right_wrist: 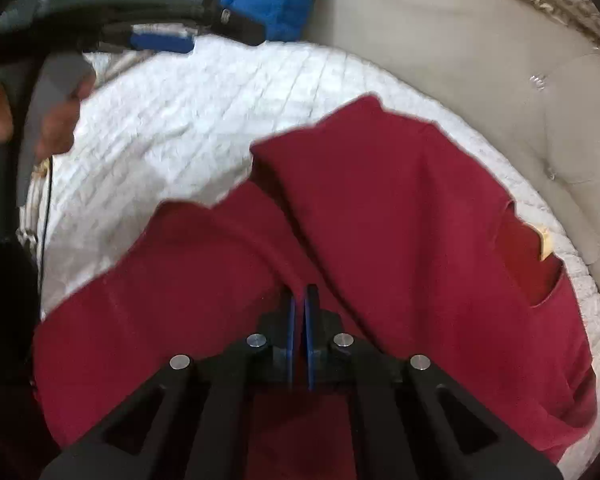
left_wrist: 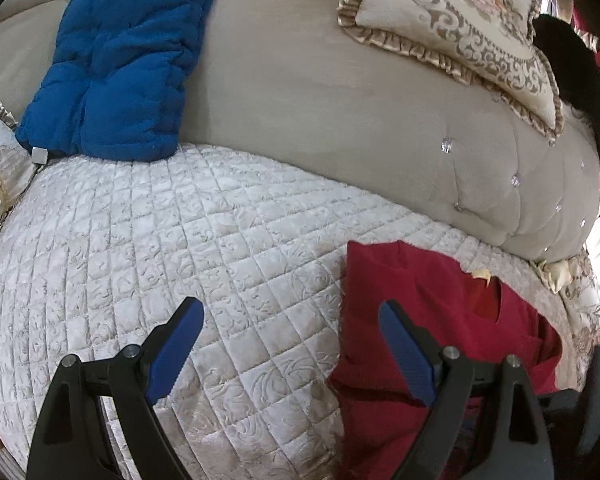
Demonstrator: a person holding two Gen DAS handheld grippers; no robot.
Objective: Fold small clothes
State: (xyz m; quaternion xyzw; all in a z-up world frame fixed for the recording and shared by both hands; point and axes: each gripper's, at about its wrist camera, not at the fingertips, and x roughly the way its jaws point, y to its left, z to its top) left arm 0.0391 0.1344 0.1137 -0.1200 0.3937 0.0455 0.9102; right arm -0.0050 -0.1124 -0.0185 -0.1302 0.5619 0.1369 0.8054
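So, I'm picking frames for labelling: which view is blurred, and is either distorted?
Right wrist view: motion-smeared, worst on the other gripper at top left and the red garment edges. Left wrist view: sharp quilted cover. Both bow strongly, fisheye.

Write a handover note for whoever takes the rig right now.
Left gripper: open, empty, over the quilted cover beside the red shirt.
Right gripper: shut, fingers down at a crease in the shirt; whether it pinches cloth is unclear.
Shirt lies on the sofa seat, partly folded over itself, still rumpled.
Left: finish and flatten the folds.
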